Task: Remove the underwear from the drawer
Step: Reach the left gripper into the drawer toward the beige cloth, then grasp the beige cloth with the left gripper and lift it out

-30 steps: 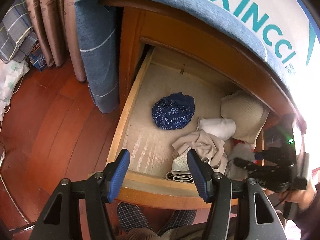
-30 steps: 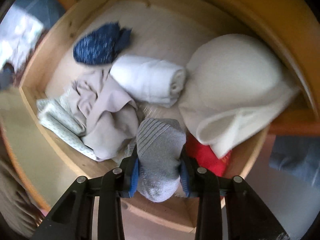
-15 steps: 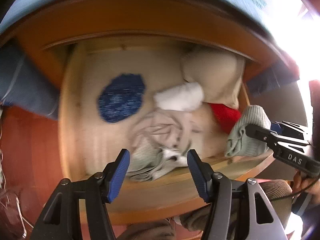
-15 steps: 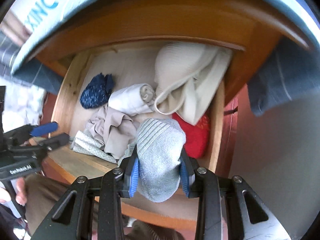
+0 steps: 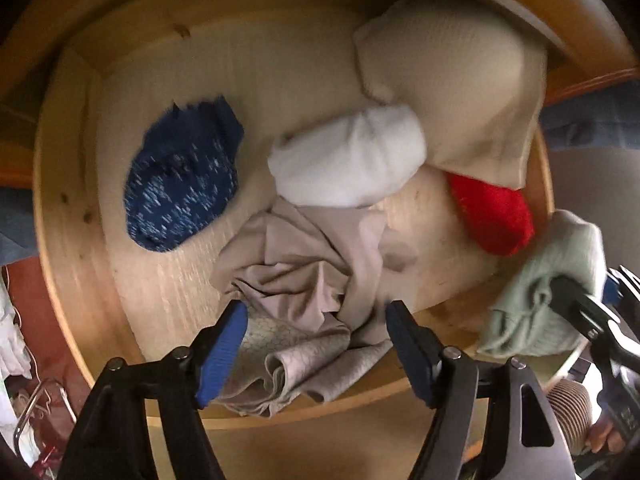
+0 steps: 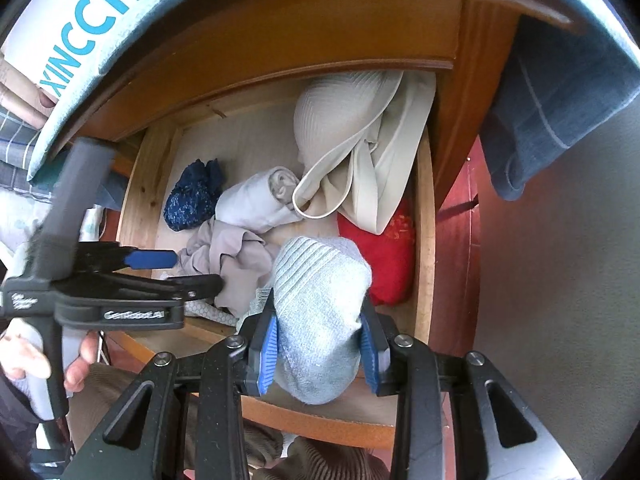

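Underwear, a crumpled beige heap, lies at the near edge of the drawer. The left gripper points down over it, jaws opening, pads not touching. The right gripper clamps a grey sock. Next: lower and close.

The left wrist camera hangs close over the open drawer, looking almost straight down along its own fingers, so the drawer floor fills the frame. The right wrist camera sits farther back at the front edge, tilted steeply down and inward. Both take in the drawer's contents; each catches the other gripper at the frame's edge.
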The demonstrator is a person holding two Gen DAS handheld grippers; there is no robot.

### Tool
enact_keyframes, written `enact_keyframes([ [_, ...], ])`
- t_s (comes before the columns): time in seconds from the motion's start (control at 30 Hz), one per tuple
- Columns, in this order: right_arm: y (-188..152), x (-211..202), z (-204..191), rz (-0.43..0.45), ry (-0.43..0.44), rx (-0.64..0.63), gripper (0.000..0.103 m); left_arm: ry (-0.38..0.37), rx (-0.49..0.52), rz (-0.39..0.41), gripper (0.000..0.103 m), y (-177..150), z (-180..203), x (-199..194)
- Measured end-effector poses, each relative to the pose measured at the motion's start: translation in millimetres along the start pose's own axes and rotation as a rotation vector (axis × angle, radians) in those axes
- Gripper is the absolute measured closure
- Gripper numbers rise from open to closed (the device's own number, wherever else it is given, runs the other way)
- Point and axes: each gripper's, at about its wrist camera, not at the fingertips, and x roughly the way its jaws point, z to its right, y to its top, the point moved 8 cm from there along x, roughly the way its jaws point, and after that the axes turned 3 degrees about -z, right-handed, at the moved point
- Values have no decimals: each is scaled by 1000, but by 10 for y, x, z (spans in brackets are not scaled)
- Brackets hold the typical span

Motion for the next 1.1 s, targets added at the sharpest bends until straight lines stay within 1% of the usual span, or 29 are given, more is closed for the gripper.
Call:
enact_keyframes([
  [0.13, 11, 12, 20, -10, 7, 10, 71, 25, 0, -84, 28, 95, -16, 187],
  [0.23, 21, 56, 4, -19, -2, 7, 71, 16, -23, -120, 24, 170, -28, 283],
  [0.43, 29, 96, -58, -23, -33, -24, 71, 19, -65, -145, 23, 282, -27, 415],
  [0.6, 27, 116, -55, -30, -25, -20, 71, 38, -87, -198, 23, 265, -58, 537],
  [0.63, 28, 118, -57, -30, -27, -21, 71, 26, -103, -219, 23, 279, -71, 590],
  [0.7, 24, 122, -59, -33, -29, -24, 71, 19, -120, -229, 24, 295, -116, 629],
  [0.73, 23, 125, -56, -36, -31, -24, 71, 12, -126, -226, 27, 312, -125, 631],
  [0.77, 25, 127, -55, -37, -32, -24, 71, 12, -135, -218, 35, 338, -154, 634],
  [0.83, 27, 131, -59, -38, -34, -27, 71, 21, -150, -209, 45, 345, -232, 630],
  [0.9, 28, 133, -62, -36, -36, -28, 71, 41, -143, -204, 53, 369, -264, 626],
  [0.97, 26, 133, -60, -35, -34, -26, 71, 60, -142, -191, 68, 391, -266, 617],
  [1.0, 25, 138, -59, -37, -36, -28, 71, 62, -145, -182, 70, 407, -280, 609],
  [1.07, 23, 142, -60, -41, -42, -33, 71, 59, -141, -168, 80, 414, -278, 602],
  [1.1, 24, 147, -63, -42, -44, -36, 71, 56, -138, -160, 82, 424, -282, 594],
])
